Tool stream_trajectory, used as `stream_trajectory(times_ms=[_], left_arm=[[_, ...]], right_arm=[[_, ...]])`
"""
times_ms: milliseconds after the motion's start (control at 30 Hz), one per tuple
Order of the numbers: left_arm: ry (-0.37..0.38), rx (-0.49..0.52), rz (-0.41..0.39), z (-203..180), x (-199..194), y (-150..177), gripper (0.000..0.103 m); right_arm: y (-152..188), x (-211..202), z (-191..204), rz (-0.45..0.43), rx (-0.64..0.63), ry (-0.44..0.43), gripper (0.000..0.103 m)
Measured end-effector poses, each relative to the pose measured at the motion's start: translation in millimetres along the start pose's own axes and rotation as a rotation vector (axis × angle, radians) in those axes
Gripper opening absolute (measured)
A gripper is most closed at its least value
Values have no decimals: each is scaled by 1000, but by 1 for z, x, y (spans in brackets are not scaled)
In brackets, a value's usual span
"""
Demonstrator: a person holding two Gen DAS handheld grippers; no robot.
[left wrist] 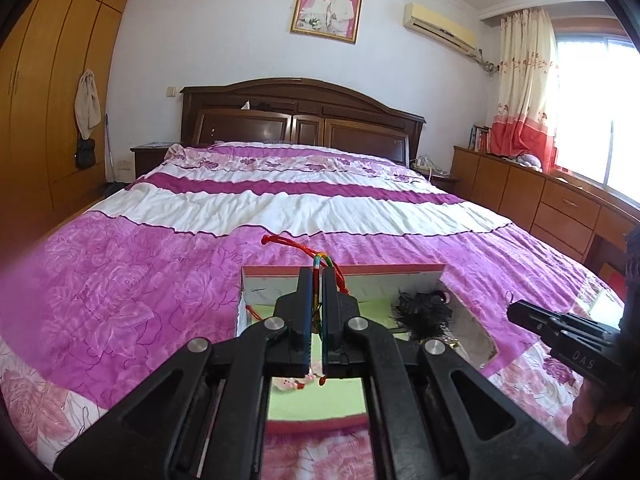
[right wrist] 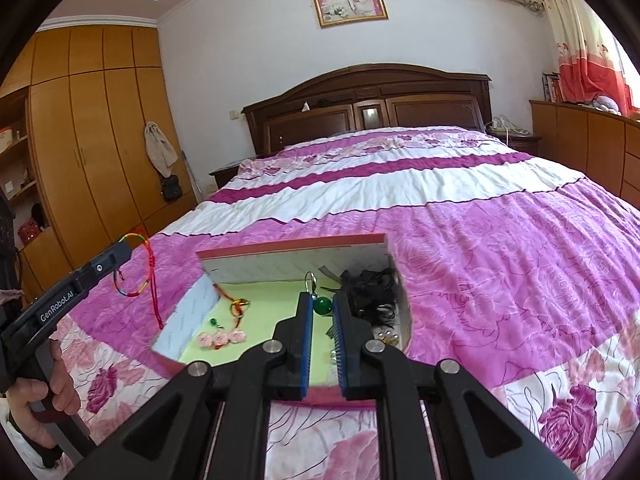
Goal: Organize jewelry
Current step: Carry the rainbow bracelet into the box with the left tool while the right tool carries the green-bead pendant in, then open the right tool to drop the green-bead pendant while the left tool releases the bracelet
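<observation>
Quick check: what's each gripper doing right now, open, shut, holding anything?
Left gripper: shut on the rainbow cord bracelet.
Right gripper: shut on the green bead keyring, above the open box.

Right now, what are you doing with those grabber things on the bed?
A person is sorting jewelry into a box on the bed, with a gripper in each hand. The left gripper is shut on a rainbow cord bracelet with red strings, held up beside the box. The right gripper pinches a green bead on a ring above the box. Pink flower charms and black hair ties already lie inside.
</observation>
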State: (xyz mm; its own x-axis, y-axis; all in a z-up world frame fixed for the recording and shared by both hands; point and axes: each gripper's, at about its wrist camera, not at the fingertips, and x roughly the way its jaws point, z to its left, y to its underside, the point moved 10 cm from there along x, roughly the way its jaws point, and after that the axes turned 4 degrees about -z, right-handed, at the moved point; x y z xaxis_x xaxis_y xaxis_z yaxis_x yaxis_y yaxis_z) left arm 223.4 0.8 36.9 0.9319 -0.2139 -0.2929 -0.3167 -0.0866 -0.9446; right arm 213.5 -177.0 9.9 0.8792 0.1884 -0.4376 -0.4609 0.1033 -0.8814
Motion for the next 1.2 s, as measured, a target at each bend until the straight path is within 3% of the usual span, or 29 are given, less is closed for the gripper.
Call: stream_trajectory(times_ms=[733, 1000, 1200], left_arm=[[-64, 19, 314, 22, 62, 87, 0], [-96, 24, 386, 27, 67, 101, 0], [-85, 10, 388, 28, 63, 101, 5]], right_arm=[[57, 67, -32, 281, -9, 96, 12], [61, 70, -35, 315, -5, 106, 12], [59, 67, -36, 306, 21, 100, 15]])
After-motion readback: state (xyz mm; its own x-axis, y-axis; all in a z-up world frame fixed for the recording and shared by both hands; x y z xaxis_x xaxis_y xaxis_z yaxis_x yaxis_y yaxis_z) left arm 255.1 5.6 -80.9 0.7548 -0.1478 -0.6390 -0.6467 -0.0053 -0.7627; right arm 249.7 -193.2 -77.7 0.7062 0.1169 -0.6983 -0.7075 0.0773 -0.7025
